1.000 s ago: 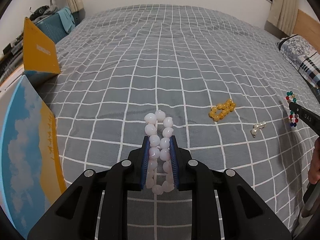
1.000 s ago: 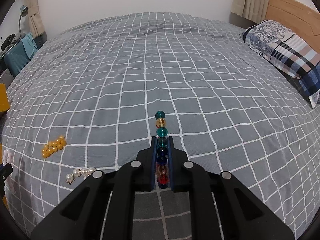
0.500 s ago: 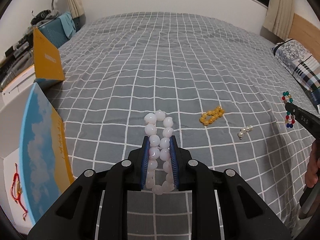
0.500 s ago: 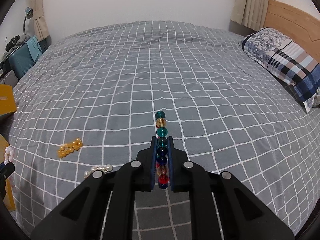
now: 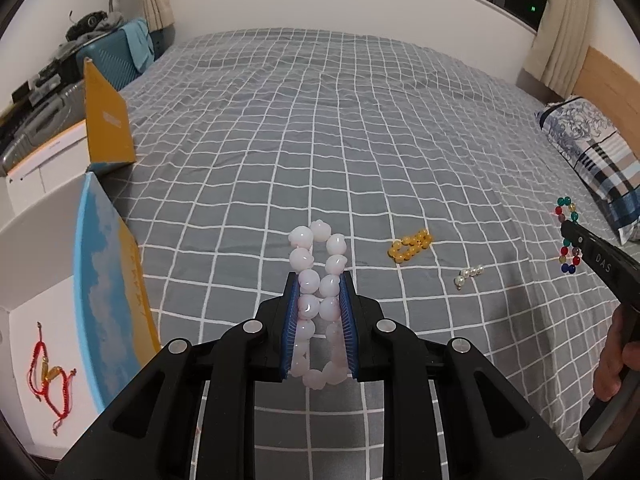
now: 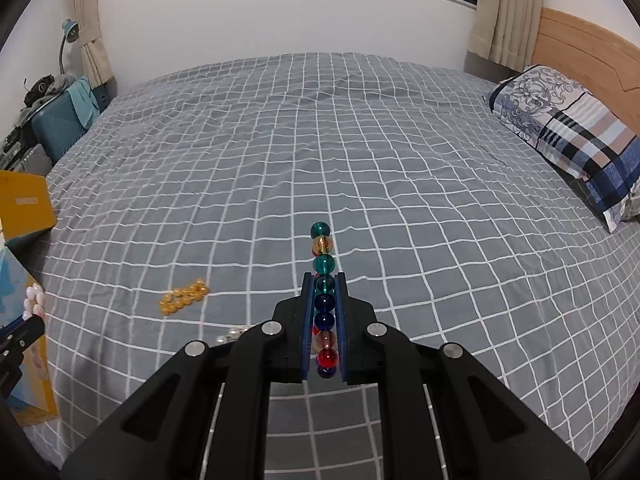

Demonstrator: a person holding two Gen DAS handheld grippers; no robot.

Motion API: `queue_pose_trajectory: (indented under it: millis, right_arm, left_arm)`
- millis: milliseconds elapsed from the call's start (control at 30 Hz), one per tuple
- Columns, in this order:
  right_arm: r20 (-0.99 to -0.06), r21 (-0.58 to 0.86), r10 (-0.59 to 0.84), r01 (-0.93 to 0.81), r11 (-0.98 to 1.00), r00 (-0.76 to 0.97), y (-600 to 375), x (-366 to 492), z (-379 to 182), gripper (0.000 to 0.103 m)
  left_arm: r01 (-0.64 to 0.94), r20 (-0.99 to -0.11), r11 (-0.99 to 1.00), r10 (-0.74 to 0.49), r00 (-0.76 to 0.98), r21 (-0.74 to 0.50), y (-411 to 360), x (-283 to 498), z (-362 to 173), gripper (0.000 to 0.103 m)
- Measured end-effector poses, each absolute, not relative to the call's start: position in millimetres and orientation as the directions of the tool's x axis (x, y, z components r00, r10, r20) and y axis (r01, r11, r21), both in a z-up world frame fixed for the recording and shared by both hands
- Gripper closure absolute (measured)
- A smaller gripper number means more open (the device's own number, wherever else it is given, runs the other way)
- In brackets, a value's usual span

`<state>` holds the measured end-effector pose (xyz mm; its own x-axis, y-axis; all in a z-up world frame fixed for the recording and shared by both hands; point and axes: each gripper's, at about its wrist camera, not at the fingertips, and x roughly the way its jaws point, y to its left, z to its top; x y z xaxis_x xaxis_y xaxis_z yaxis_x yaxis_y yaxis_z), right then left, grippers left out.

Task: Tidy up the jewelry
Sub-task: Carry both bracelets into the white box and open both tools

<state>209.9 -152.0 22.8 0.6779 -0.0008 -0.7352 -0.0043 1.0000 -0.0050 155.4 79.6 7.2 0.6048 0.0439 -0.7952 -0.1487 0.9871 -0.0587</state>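
Pale pink bead bracelet: pinched as a flattened loop between the blue pads of the left claw, held above the bed with its far end poking past the fingertips.
Multicoloured glass bead bracelet: clamped edge-on in the right claw, green and amber beads standing out beyond the tips; the claw is clenched tight on it.
Amber-yellow bead bracelet: lying loose on the bed, between the two claws.
Short string of white pearl beads: on the bed just beside the amber one, nearer the right claw.
Grey bedspread with white grid lines: covers the whole bed, under everything.
Open white box with blue-and-yellow lid: at the bed's left edge, a red cord bracelet lying inside.
Patterned blue plaid pillow: at the wooden headboard, well apart from the jewelry.
Person's hand: gripping the right claw's handle.
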Motion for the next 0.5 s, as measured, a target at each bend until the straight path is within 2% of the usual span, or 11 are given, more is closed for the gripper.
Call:
queue_pose_trajectory:
  millis: [500]
  right_arm:
    - [-0.713,0.013,0.065,-0.079,0.997,0.698,-96.1,185.0,69.8,0.094]
  left_arm:
    - [-0.190,-0.784,0.979,0.063,0.617,-0.071,114.0,132.7,50.7,0.083]
